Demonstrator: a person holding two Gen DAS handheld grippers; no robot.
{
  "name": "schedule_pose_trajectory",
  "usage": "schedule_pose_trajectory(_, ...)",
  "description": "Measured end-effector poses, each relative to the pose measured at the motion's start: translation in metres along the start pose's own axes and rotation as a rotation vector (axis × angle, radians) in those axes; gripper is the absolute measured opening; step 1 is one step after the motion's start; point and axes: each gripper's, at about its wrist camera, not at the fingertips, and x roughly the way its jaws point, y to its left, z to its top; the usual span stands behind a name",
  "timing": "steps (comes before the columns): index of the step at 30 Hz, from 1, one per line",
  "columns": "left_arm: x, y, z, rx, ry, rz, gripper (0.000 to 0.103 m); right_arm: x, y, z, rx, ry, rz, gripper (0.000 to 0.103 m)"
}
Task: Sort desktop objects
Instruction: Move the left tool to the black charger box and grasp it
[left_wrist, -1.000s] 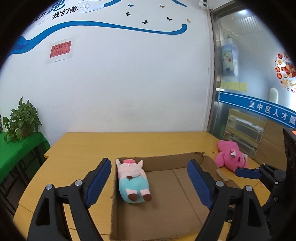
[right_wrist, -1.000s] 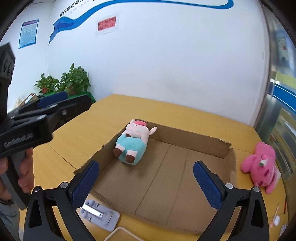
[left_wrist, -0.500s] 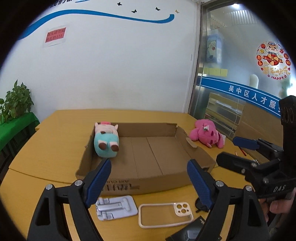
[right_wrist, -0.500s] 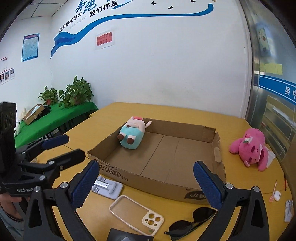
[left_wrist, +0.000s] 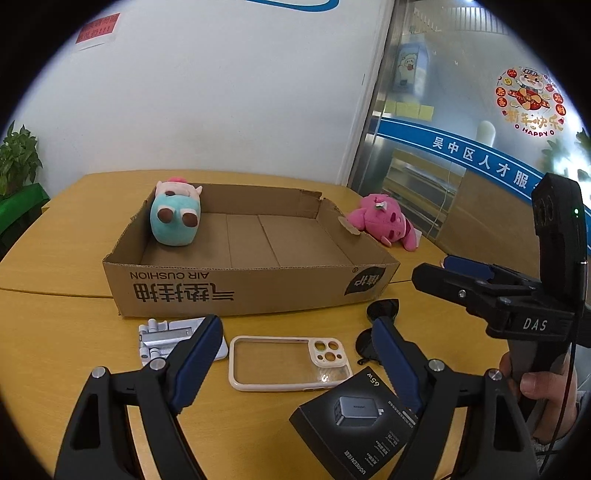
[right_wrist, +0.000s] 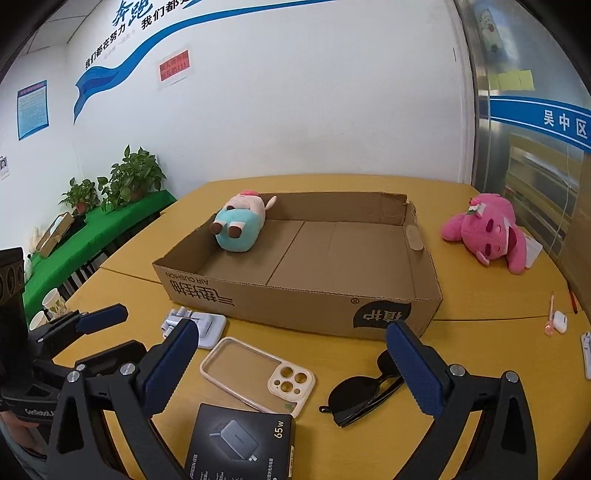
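Both tools stand released, nothing between their blue pads. From its own camera, the left tool (left_wrist: 295, 354) hovers above the near edge of the worktop (left_wrist: 55, 332), its pads straddling a clear phone case (left_wrist: 288, 363) with a cream rim. Just left of that case lies a grey folding phone stand (left_wrist: 162, 338), partly hidden behind the left pad. A black charger box (left_wrist: 354, 417) sits nearest the camera, touching or just overlapping the case's near corner. Dark sunglasses (left_wrist: 380, 314) lie to the right, partly blocked by the right pad.

The right tool (right_wrist: 291, 365) hangs over the same cluster, the case and sunglasses between its spread pads.

Behind these things, a shallow cardboard box (left_wrist: 240, 291) fills the middle of the worktop. A teal and pink plush pig (left_wrist: 173, 218) lies in its far left corner against the wall. A pink plush toy (left_wrist: 384, 221) lies outside, near the box's far right corner. Toward the right edge sit a small white case and a thin pink item, perhaps a pen (right_wrist: 550, 314).
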Motion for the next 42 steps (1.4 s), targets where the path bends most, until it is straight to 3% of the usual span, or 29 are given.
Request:
schedule_pose_trajectory(8,-0.011,0.01,0.016,-0.011,-0.105,0.097,0.082,0.008,0.015,0.003,-0.018,-0.011,-0.026,0.103)
schedule_pose_trajectory(12,-0.008,0.014,0.02,-0.01,-0.104,0.101,0.079,0.012,0.019,0.0,-0.02,-0.01,-0.047,0.103)
schedule_pose_trajectory(18,0.004,0.012,0.003,0.01,0.004,0.015,0.06,0.015,0.009,-0.013,-0.038,0.026,-0.005,0.103)
schedule_pose_trajectory(21,0.013,0.012,-0.016,-0.025,0.095,-0.045,0.06,0.014,-0.005,-0.035,-0.051,0.069,0.058,0.103)
schedule_pose_trajectory(26,0.034,0.015,-0.049,-0.113,0.244,-0.127,0.06,0.019,-0.025,-0.09,-0.085,0.225,0.105,0.103)
schedule_pose_trajectory(30,0.043,0.02,-0.065,-0.183,0.304,-0.176,0.06,0.029,-0.014,-0.125,-0.12,0.336,0.196,0.103)
schedule_pose_trajectory(35,0.049,0.031,-0.076,-0.226,0.365,-0.19,0.06,0.042,0.024,-0.133,-0.124,0.342,0.352,0.103)
schedule_pose_trajectory(38,0.052,0.036,-0.082,-0.23,0.393,-0.209,0.06,0.042,0.054,-0.138,-0.255,0.328,0.382,0.103)
schedule_pose_trajectory(42,0.059,0.041,-0.092,-0.271,0.417,-0.263,0.06,0.042,0.049,-0.142,-0.254,0.328,0.353,0.103)
